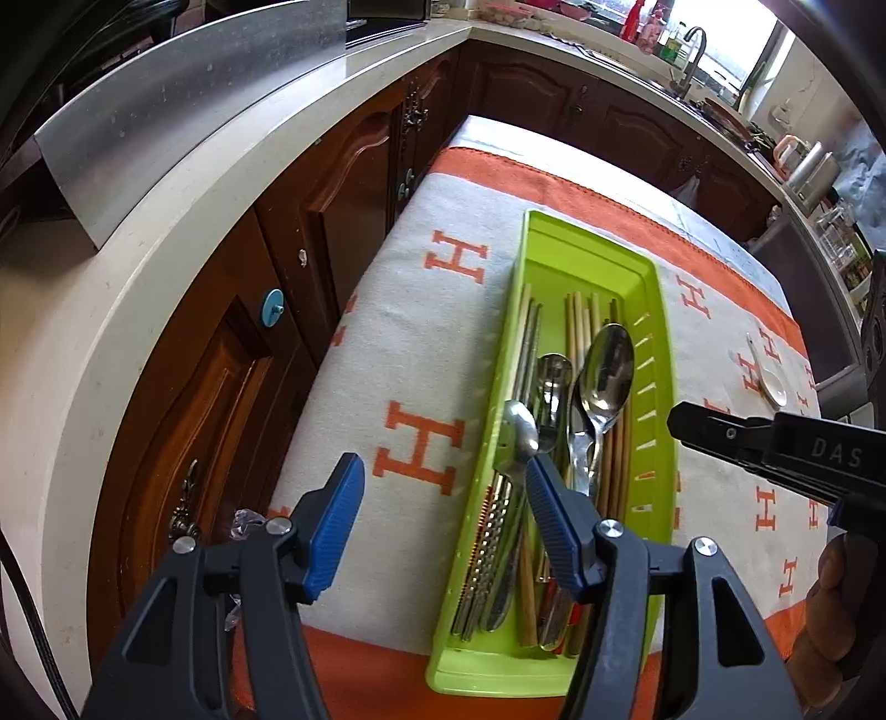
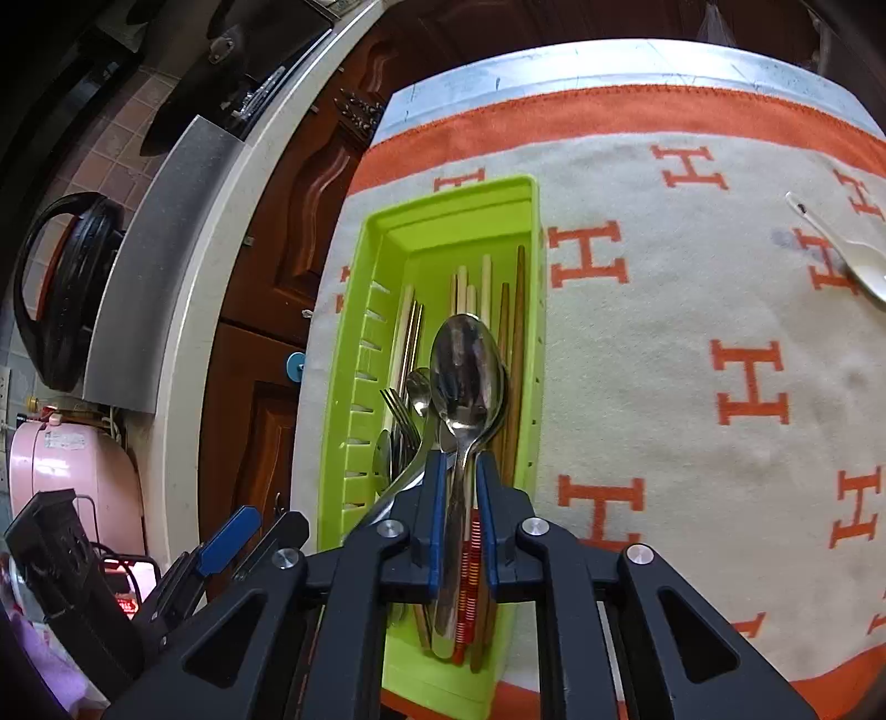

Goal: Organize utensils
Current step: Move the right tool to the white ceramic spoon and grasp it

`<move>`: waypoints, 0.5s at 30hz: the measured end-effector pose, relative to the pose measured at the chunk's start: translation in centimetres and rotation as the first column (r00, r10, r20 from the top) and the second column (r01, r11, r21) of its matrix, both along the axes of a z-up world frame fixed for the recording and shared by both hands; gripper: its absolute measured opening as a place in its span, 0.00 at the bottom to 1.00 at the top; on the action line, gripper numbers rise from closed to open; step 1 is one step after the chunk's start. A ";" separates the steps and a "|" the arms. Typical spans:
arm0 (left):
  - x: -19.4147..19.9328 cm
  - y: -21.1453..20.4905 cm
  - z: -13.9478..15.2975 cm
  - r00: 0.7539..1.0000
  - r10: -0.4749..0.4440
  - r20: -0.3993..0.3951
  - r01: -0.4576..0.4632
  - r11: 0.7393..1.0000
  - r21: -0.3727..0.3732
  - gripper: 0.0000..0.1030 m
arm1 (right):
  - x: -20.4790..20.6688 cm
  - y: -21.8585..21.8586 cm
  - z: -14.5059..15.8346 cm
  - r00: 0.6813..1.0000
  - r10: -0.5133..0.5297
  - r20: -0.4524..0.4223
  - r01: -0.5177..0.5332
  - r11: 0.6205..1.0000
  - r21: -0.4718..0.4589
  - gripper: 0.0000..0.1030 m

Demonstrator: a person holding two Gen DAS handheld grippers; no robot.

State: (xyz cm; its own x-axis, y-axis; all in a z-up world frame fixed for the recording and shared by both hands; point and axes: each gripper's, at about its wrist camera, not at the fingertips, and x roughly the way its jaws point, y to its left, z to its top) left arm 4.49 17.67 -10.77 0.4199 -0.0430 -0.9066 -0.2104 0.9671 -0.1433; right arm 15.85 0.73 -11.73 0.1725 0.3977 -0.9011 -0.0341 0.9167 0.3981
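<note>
over the green tray (image 2: pixel 354 310), both grippers tilt steeply down: left jaws wide, empty; right jaws narrowly straddling a spoon (image 2: pixel 468 376).

Dark wood cabinets (image 1: pixel 332 221), sunlit window (image 1: pixel 725 39)

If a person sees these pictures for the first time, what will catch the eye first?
First the bright green tray on the cloth with orange H letters, full of chopsticks, forks and spoons. Then the big metal spoon on top of the pile, its handle between the right gripper's blue pads. A white spoon lies alone on the cloth, far right.
</note>
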 end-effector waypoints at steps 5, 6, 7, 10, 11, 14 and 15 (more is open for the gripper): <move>0.1 -1.2 0.2 1.000 -0.027 0.004 0.027 1.000 -0.001 0.58 | -0.4 -3.0 0.9 1.000 -0.021 0.005 0.021 0.999 0.024 0.16; 0.1 -1.5 0.3 0.999 -0.031 0.005 0.031 1.000 0.000 0.58 | -0.5 -3.7 1.0 1.000 -0.029 0.006 0.028 0.999 0.025 0.17; 0.2 -1.8 0.4 0.999 -0.036 0.005 0.036 0.999 0.000 0.58 | -0.6 -4.5 1.1 0.999 -0.039 0.004 0.039 0.999 0.028 0.17; 0.4 -2.7 0.6 0.999 -0.049 0.008 0.049 0.999 0.001 0.58 | -0.8 -6.7 0.9 0.997 -0.072 -0.014 0.072 0.996 0.048 0.18; 0.4 -3.0 0.8 0.999 -0.053 0.010 0.053 0.999 0.001 0.58 | -0.8 -7.5 0.8 0.996 -0.088 -0.015 0.088 0.995 0.051 0.18; 0.8 -4.2 1.2 0.997 -0.075 0.016 0.075 0.997 0.002 0.58 | -0.9 -9.7 0.3 0.992 -0.123 -0.023 0.124 0.990 0.063 0.19; 0.9 -4.6 1.3 0.996 -0.082 0.017 0.082 0.997 0.003 0.58 | -0.9 -10.4 0.2 0.991 -0.135 -0.023 0.136 0.989 0.064 0.19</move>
